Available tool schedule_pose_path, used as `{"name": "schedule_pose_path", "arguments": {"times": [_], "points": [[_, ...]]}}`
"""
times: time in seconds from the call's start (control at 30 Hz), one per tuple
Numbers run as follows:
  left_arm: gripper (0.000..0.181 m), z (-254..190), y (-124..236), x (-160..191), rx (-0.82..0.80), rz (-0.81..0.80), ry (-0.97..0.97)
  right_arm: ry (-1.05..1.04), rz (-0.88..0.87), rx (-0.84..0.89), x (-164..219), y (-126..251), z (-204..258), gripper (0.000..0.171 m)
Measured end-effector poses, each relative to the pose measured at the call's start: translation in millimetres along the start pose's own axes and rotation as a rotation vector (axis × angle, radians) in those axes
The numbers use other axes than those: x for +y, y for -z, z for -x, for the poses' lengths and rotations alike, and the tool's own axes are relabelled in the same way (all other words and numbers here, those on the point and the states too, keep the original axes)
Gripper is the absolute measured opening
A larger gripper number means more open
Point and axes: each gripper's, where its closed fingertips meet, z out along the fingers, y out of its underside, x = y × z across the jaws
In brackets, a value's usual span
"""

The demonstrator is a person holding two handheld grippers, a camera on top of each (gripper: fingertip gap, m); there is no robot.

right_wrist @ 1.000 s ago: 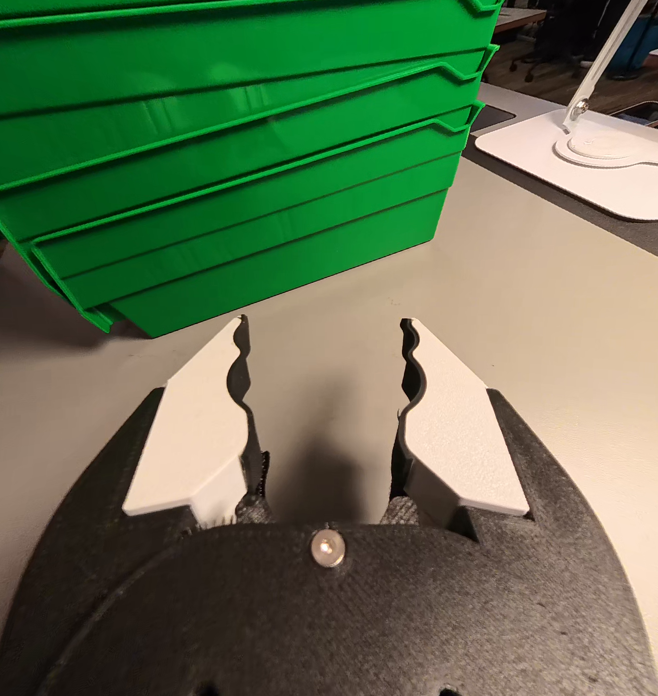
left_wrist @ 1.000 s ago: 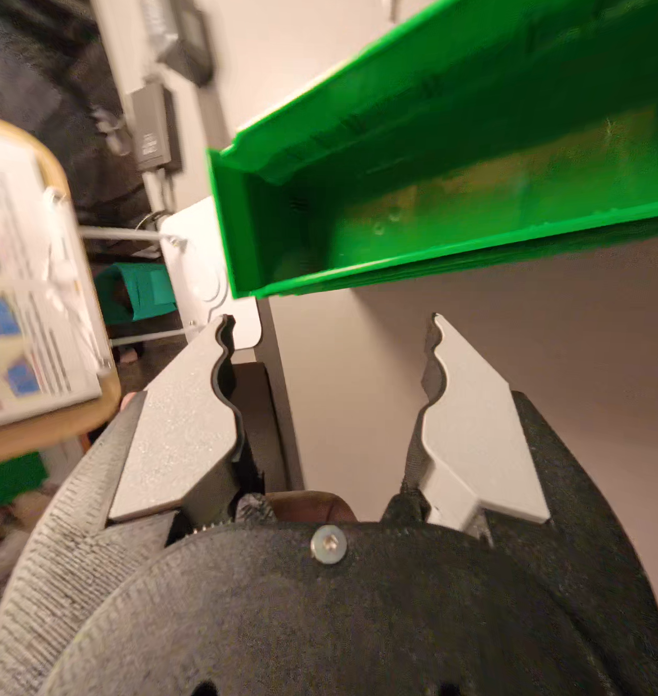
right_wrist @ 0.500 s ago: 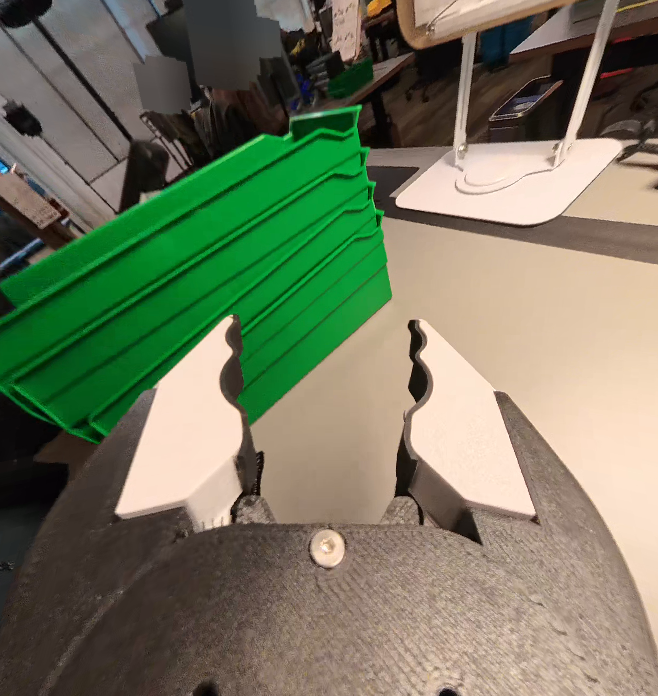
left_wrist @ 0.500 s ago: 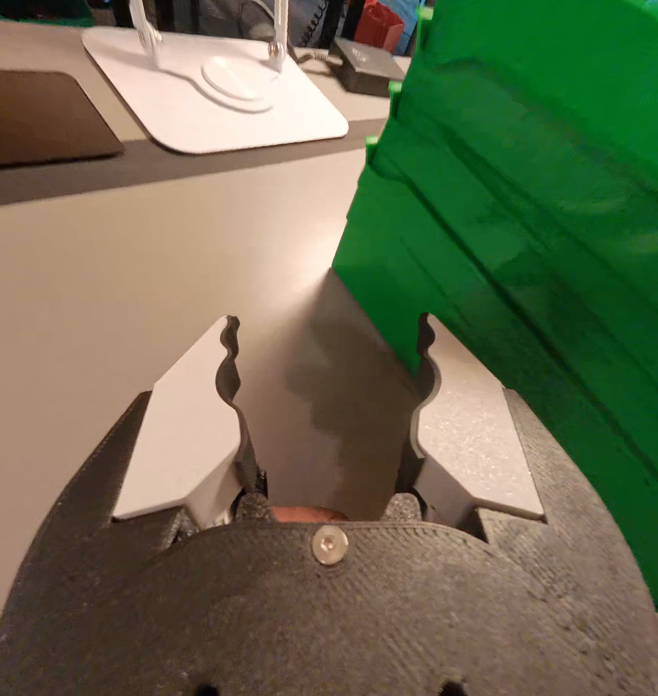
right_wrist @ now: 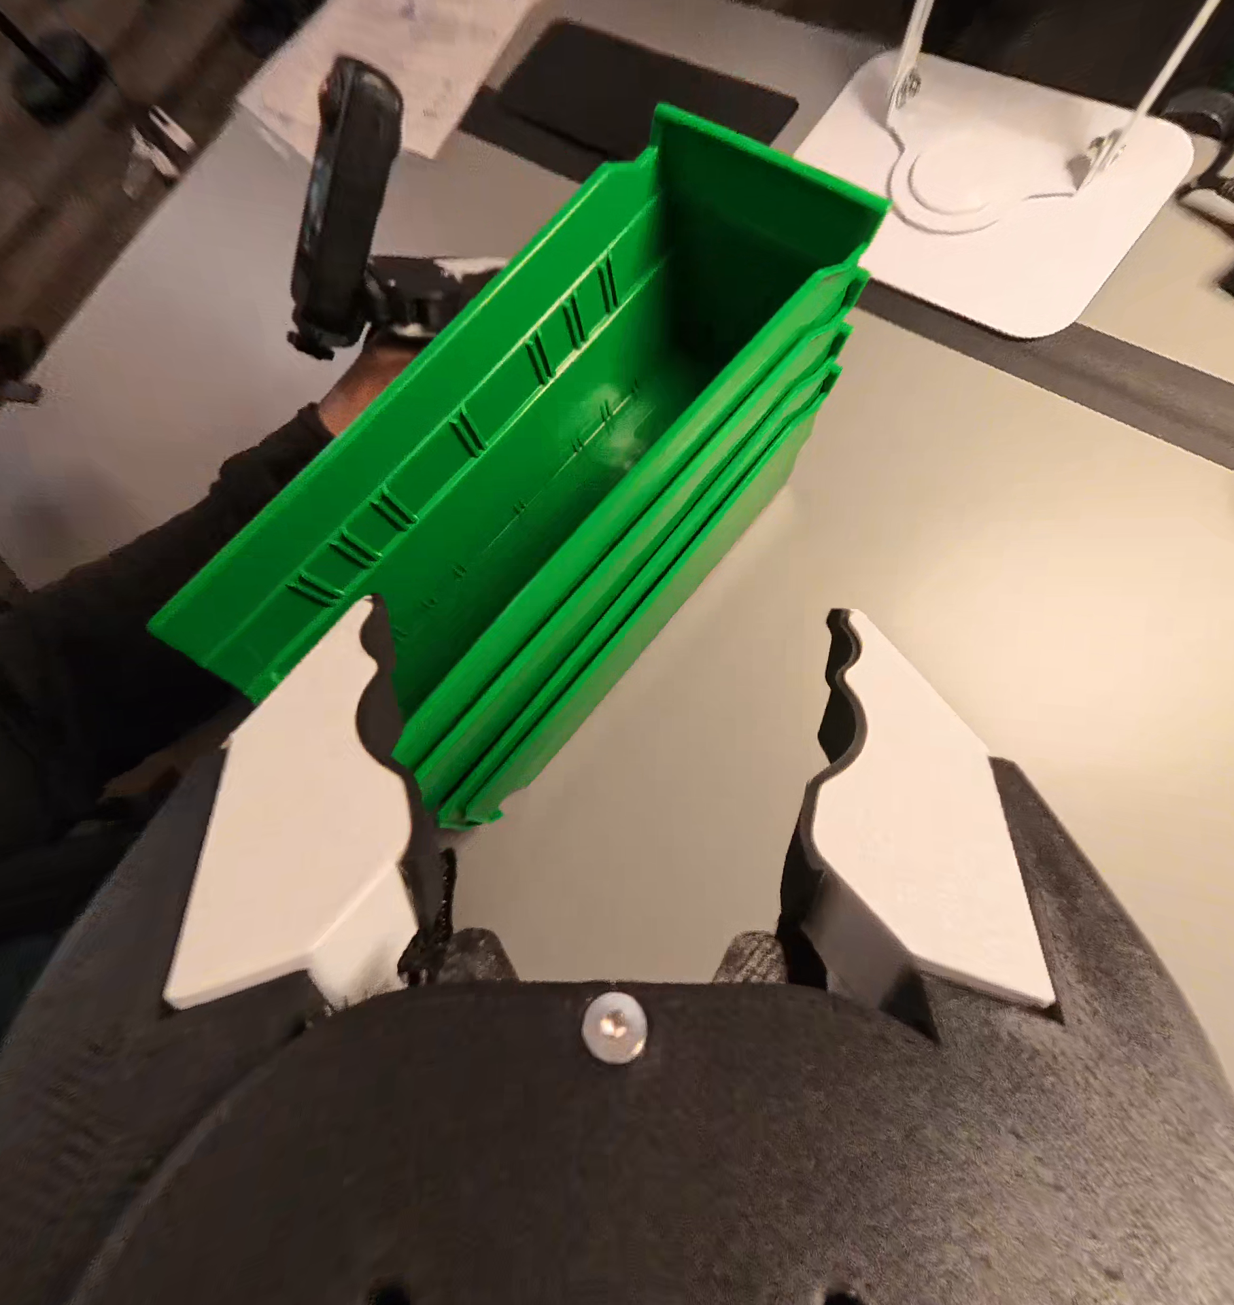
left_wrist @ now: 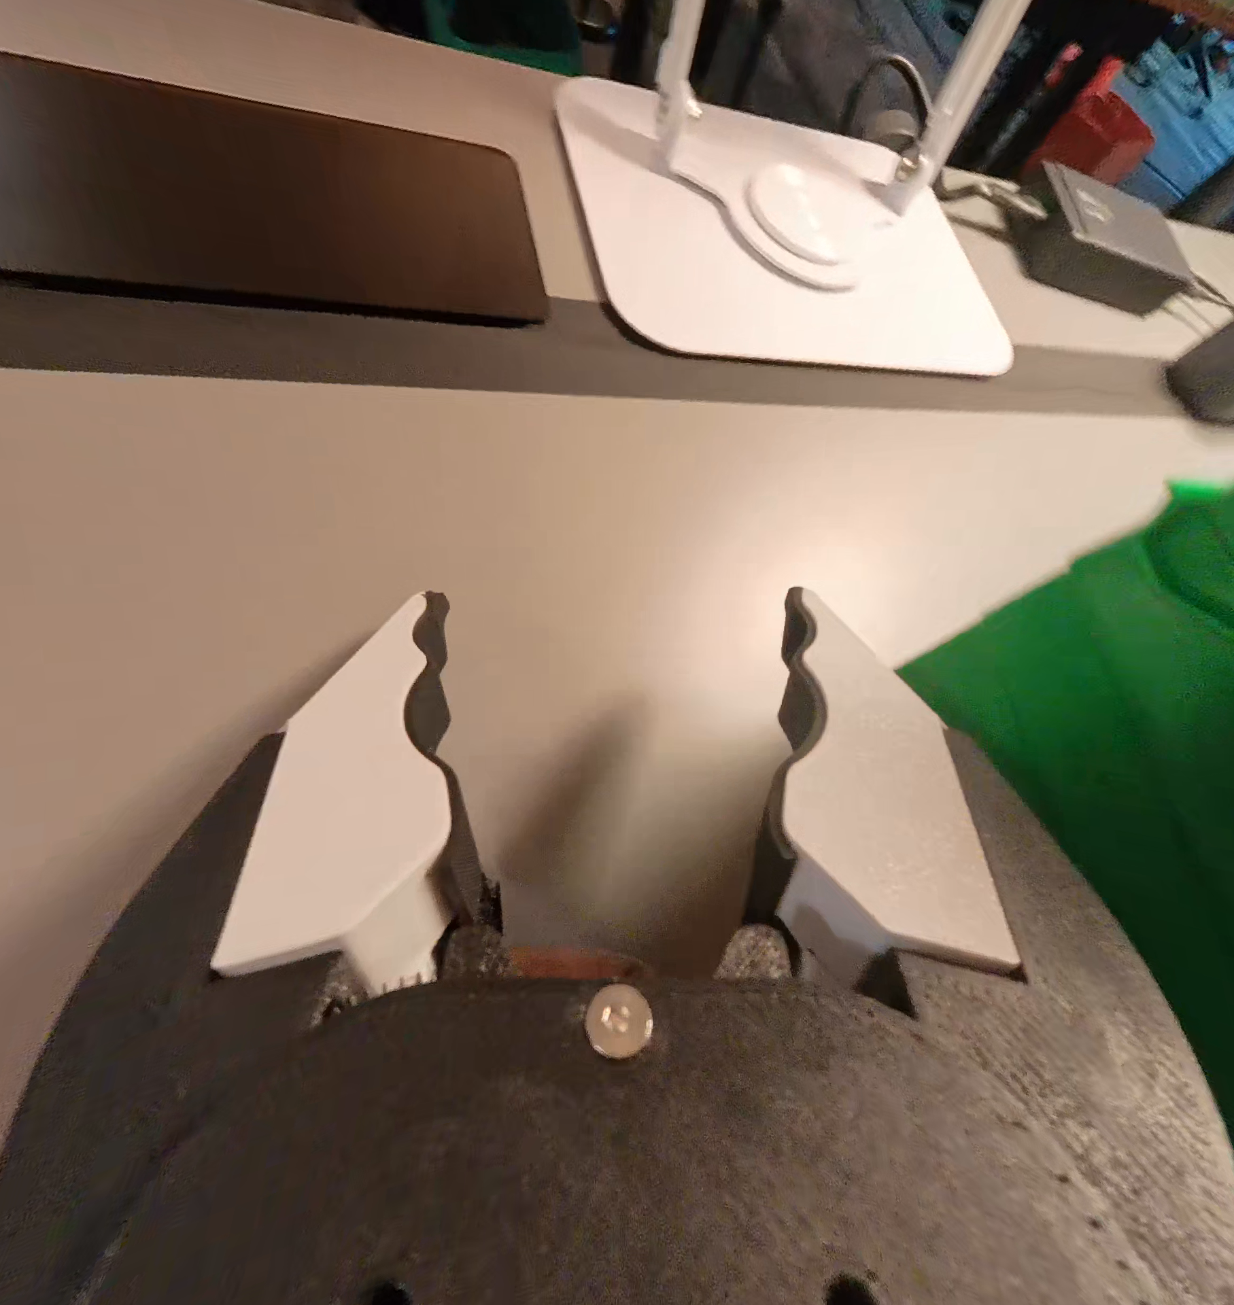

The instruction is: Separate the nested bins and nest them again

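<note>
A stack of nested green bins (right_wrist: 600, 452) stands on the beige table (right_wrist: 988, 565), seen from above in the right wrist view, with several rims showing along its right side. My right gripper (right_wrist: 607, 621) hovers open above the stack's near end, with nothing held. The left gripper (right_wrist: 345, 212) shows beyond the stack on its far left side. In the left wrist view my left gripper (left_wrist: 614, 600) is open and holds nothing over the bare table (left_wrist: 317, 529). The green bins (left_wrist: 1129, 741) fill the right edge, apart from its right finger.
A white lamp base (left_wrist: 776, 233) and a dark pad (left_wrist: 246, 191) sit at the back of the table, with a black adapter (left_wrist: 1108, 240) beside them. The lamp base also shows in the right wrist view (right_wrist: 1009, 191). A person's dark sleeve (right_wrist: 105, 635) lies left of the bins. The gap from one gripper's tips to the other's is roughly 35 centimetres.
My right gripper has risen above the stack and its jaws have opened wider. My left gripper has swung left, so the bins now sit at its right edge.
</note>
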Motion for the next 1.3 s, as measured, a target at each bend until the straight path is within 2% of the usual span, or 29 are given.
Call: {"name": "schedule_pose_path", "arguments": {"times": [0.13, 0.3, 0.53, 0.67, 0.8, 0.83, 0.87, 0.9, 1.03, 1.17, 1.3], "points": [[0.096, -3, -12, -14, -0.031, -0.05, -0.007, 0.03, 0.134, 0.118, -8, 1, 21, 0.13], [0.092, -12, -12, -6, 0.027, -0.029, -0.072, 0.018, 0.265, 0.227, -9, -6, 39, 0.133], [0.089, -23, -8, -3, 0.028, -0.044, -0.176, -0.011, 0.316, 0.298, -22, -28, 37, 0.131], [0.086, -23, -8, -2, 0.047, -0.04, -0.16, -0.008, 0.375, 0.328, -18, -44, 30, 0.132], [0.086, -45, -3, 0, 0.197, -0.04, -0.135, 0.027, 0.402, 0.357, -17, -51, 21, 0.132], [0.086, -56, -1, 3, 0.266, -0.028, -0.109, 0.025, 0.396, 0.35, -18, -52, 20, 0.131], [0.071, -65, 1, 6, 0.324, -0.015, -0.067, 0.019, 0.39, 0.34, -19, -53, 20, 0.131], [0.064, -72, 3, 8, 0.365, -0.007, -0.019, 0.022, 0.387, 0.335, -18, -54, 19, 0.13], [0.065, -91, 9, 18, 0.47, 0.022, 0.237, 0.031, 0.408, 0.31, -7, -59, 16, 0.129], [0.069, -102, 16, 30, 0.412, -0.05, 0.476, 0.025, 0.401, 0.274, 5, -59, 11, 0.129], [0.071, -105, 35, 28, 0.292, -0.203, 0.487, 0.019, 0.381, 0.227, 16, -53, 6, 0.129]]}}
